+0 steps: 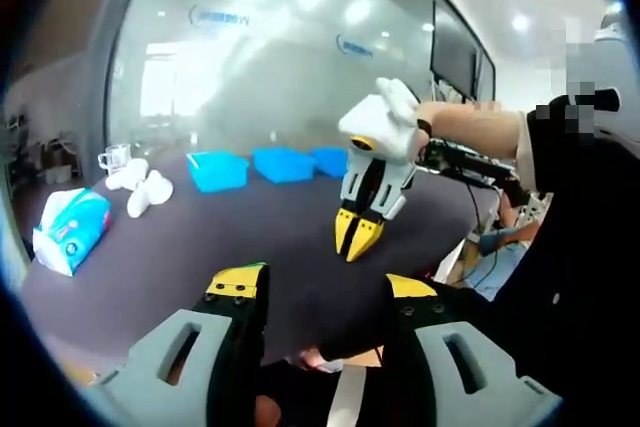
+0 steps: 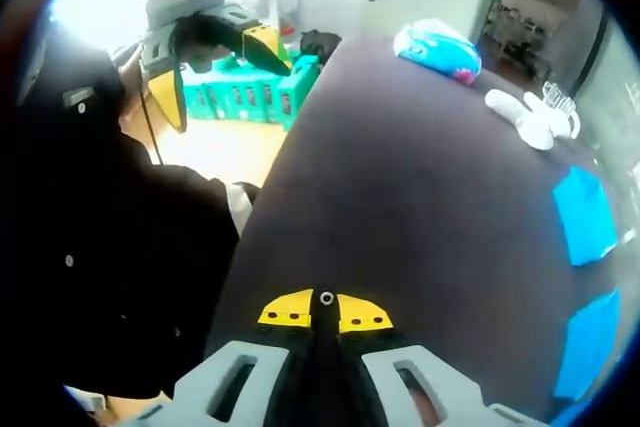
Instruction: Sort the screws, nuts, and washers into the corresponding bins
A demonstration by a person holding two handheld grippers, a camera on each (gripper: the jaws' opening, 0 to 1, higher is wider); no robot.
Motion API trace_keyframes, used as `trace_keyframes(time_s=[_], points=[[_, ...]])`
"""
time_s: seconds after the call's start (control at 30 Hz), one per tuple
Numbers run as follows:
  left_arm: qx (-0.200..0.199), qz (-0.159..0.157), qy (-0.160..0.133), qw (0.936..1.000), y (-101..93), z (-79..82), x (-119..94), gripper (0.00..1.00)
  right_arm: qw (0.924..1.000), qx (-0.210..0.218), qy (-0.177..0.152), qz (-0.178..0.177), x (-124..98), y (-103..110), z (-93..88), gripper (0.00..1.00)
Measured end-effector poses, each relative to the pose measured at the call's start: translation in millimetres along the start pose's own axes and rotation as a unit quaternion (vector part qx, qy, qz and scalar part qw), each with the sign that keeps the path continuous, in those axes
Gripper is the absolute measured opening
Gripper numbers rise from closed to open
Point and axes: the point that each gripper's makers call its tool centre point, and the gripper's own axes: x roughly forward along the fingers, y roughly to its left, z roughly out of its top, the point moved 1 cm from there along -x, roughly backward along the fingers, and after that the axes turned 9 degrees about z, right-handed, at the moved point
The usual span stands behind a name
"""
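The right tongs (image 2: 326, 299) are clenched on a tiny screw (image 2: 326, 297), while the left tongs (image 1: 325, 292) sit released. That pinch looks sketchy, so a small wobble could drop the screw on the dark table (image 2: 420, 187) before it reaches the blue bins (image 1: 281, 164).

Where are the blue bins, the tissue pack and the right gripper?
Blue bins (image 1: 218, 171): left gripper view, front wall of the nearest bin.
Tissue pack (image 1: 72, 230): left gripper view, middle of its wrapper.
Right gripper (image 1: 358, 239): left gripper view, its shut yellow tips above the dark table (image 1: 200, 237).

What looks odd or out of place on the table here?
Nothing looks spilled or damaged. The odd part: the dark table carries three blue bins, a tissue pack and white items, but I can see no screws, nuts or washers.
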Motion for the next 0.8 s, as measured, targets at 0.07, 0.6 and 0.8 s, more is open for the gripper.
trace_keyframes(time_s=[0.07,0.6,0.8], points=[[0.000,0.000,-0.001,1.0000,-0.2,0.3,0.1,0.43,1.0000,-0.002,0.000,-0.002,-0.1,0.1,0.1,0.02],[0.003,0.006,-0.013,0.9999,3.2,10.8,2.3,0.43,0.9924,0.032,-0.104,-0.057,-40.7,2.9,3.6,0.02],[0.007,0.003,-0.019,0.9998,1.5,17.6,5.1,0.43,0.9650,0.072,-0.215,-0.132,-89.9,0.6,0.2,0.02]])
